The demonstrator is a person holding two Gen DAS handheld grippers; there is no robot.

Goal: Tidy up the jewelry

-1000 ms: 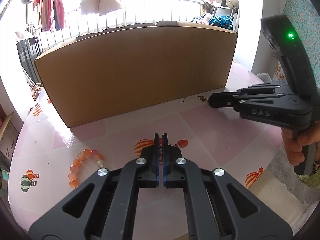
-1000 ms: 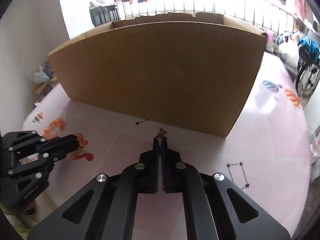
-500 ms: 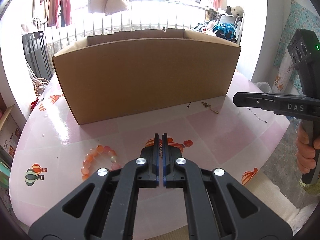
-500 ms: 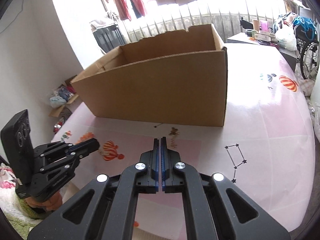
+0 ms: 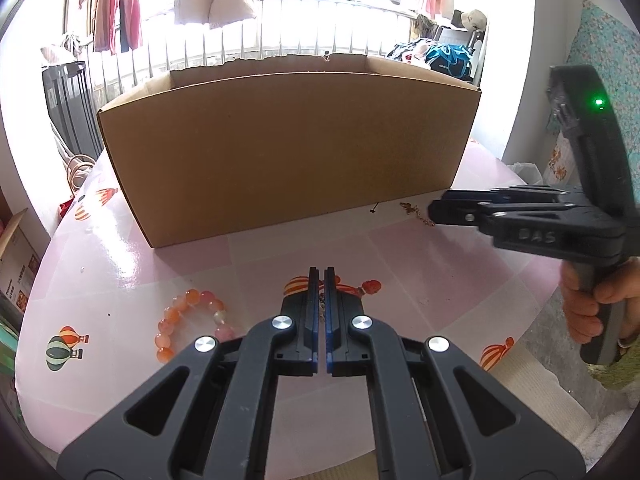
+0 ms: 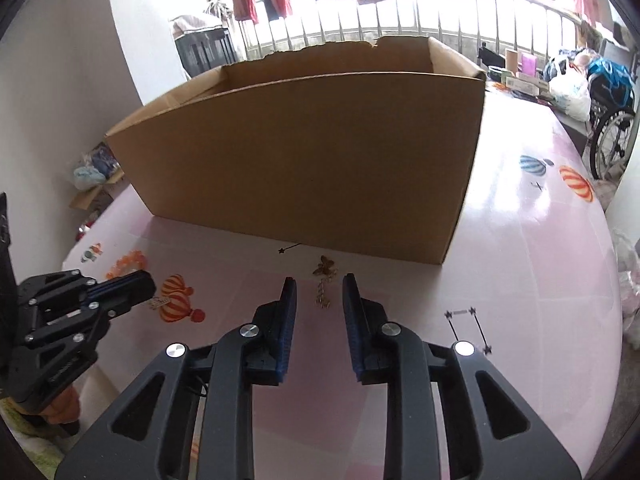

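Observation:
A gold chain with a butterfly charm (image 6: 326, 267) lies on the pink table just in front of the cardboard box (image 6: 304, 160). My right gripper (image 6: 319, 279) hovers over it, jaws opening, with the chain between the fingertips and not pressed. In the left wrist view the right gripper (image 5: 434, 212) covers the near end of the chain (image 5: 416, 216). My left gripper (image 5: 319, 270) is shut, a small gold piece (image 6: 159, 302) pinched at its tip. An orange bead bracelet (image 5: 192, 320) lies left of it.
The open box (image 5: 288, 144) walls off the far side of the table (image 5: 440, 280). A thin black star-tipped pin (image 6: 289, 249) lies beside the chain. A black line figure (image 6: 468, 330) sits right. A hand (image 5: 592, 304) holds the right gripper's handle. The table edge runs close on the right.
The right gripper's jaws, shut in both earlier frames, now stand apart around the chain. It had lifted off the chain and has come back down. The left gripper stays shut.

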